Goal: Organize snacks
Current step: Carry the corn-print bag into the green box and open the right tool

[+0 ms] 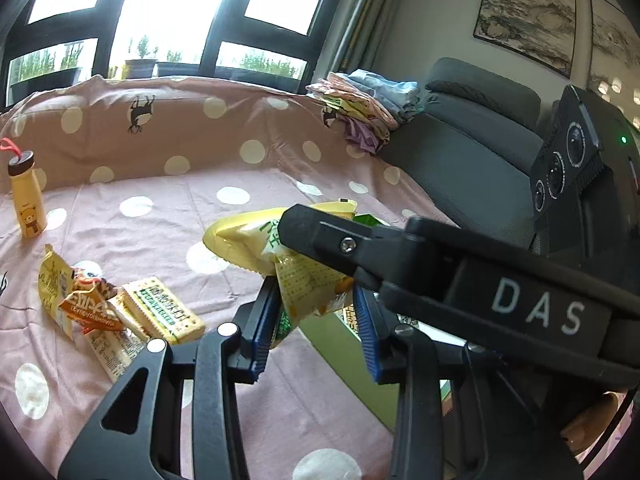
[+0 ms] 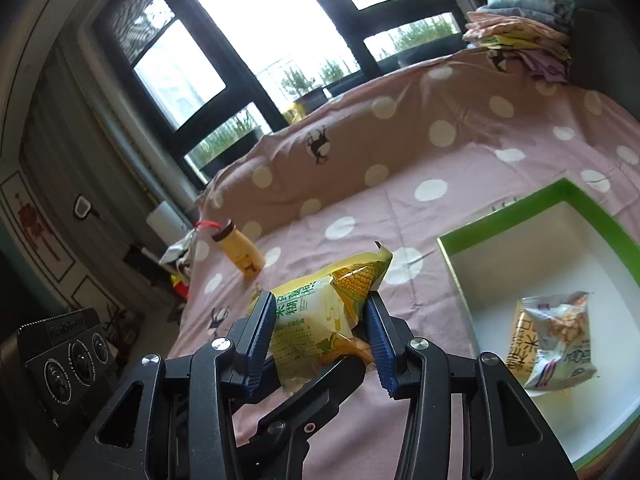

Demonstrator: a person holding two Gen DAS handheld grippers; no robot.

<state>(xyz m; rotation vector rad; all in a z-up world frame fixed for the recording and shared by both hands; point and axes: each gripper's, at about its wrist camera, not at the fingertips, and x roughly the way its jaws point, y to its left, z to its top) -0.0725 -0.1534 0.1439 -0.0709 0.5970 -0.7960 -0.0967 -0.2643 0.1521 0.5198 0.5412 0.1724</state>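
One packet (image 2: 554, 340) lies in the green box (image 2: 516, 216); both grippers' fingers (image 2: 376, 336) pinch the corn snack (image 2: 320, 320); several packets (image 1: 116, 312) wait at the left on the bed (image 1: 160, 224).

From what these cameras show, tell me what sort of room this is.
Probably a home living room or bedroom: a sofa or daybed under a pink polka-dot sheet, a pile of folded clothes, framed ink landscape paintings and a large black-framed window.
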